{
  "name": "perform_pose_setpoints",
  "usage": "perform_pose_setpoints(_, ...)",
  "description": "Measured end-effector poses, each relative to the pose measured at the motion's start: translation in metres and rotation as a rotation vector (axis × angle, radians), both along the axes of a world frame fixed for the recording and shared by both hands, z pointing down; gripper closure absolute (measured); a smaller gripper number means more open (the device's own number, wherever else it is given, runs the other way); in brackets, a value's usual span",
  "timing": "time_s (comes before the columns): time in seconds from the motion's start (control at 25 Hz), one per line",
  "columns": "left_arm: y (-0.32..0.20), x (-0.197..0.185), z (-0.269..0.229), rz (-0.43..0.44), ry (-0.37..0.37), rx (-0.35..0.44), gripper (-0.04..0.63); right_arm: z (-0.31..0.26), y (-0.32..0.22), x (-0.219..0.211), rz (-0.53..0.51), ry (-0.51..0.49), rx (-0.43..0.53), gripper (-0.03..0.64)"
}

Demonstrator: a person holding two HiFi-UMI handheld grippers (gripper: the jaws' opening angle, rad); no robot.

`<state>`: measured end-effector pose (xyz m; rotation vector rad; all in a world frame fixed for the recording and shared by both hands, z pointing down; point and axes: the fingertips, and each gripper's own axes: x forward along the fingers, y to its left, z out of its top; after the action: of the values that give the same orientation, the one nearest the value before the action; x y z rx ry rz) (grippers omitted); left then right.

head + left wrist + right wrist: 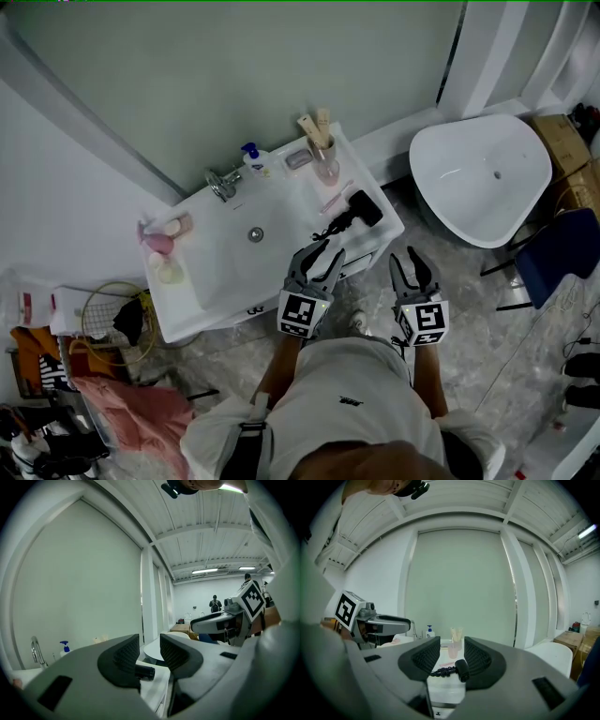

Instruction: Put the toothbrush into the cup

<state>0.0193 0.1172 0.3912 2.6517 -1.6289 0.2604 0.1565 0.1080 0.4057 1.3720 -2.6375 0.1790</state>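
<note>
Head view, sink [202, 281]: a white sink is seen at 12 o'clock from the person.
Head view, toothbrush [332, 198]: a pink toothbrush is laid flat on the sink's right-hand ledge. It lies at 6 o'clock of the cup [326, 170], near it and outside it.
Head view, hair dryer [357, 213]: a black hair dryer is laid at 5 o'clock of the toothbrush.
Head view, left gripper [326, 251]: it is held over the sink's near edge, with its jaws spread and nothing grasped.
Head view, right gripper [404, 255]: it is held at 3 o'clock of the left gripper, over the floor, with its jaws spread.
Left gripper view, left gripper [150, 651]: the jaws are held wide apart with nothing between the pads. The hair dryer's [144, 671] end is seen beyond the gap.
Right gripper view, right gripper [452, 656]: the jaws are held wide apart and empty. The hair dryer [458, 670], toothbrush [446, 664] and cup [453, 650] are seen beyond the gap, towards 12 o'clock.
</note>
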Motion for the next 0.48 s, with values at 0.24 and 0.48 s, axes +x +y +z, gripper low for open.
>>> perform_pose_setpoints(0.24, -0.016, 0.007, 0.000, -0.029, -0.011, -0.007, 0.443, -0.001, -0.020, 0.005, -0.031, -0.008, -0.003, 0.454)
perform_pose_setpoints(0.48, -0.027, 0.011, 0.000, -0.055, -0.021, -0.010, 0.445, -0.001, -0.034, 0.009, -0.050, -0.020, -0.006, 0.454)
